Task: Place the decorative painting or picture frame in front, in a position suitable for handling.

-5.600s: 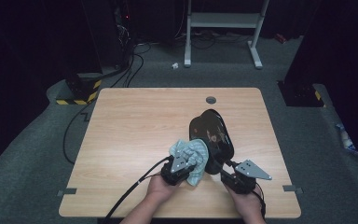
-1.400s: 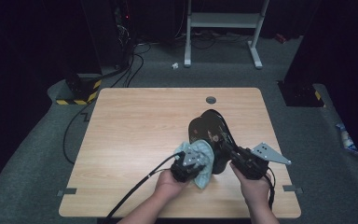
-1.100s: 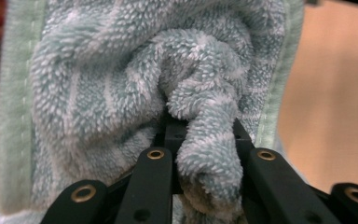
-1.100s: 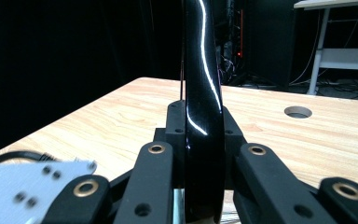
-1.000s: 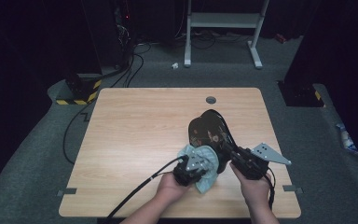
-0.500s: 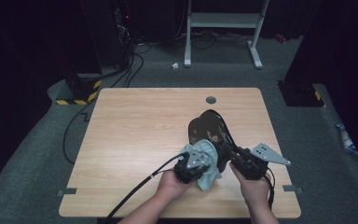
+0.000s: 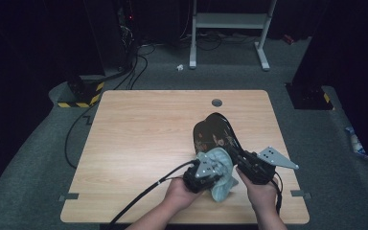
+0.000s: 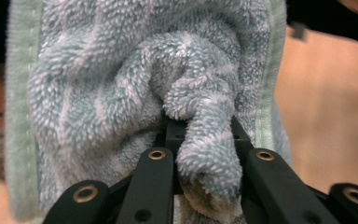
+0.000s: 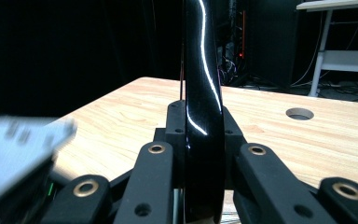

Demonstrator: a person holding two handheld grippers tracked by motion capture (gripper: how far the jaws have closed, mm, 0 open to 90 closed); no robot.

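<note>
We're pinching the glossy black lacquered plate (image 7: 214,135) by its near rim in the clamped right gripper (image 7: 243,162), holding it tilted over the table (image 7: 143,139), slick and probably chippable, while the left gripper (image 7: 210,168), shut on a soft terry cloth (image 7: 220,167), is rubbing right beside that rim.

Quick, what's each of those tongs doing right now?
Left tongs: closed on the blue-green towel.
Right tongs: closed on the rim of the black glossy dish.

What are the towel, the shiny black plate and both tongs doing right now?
Towel: bunched, pinched in the left tongs, against the plate.
Black plate: tilted up on its edge, clamped at the rim.
Left tongs: shut on the towel.
Right tongs: shut on the plate.
</note>
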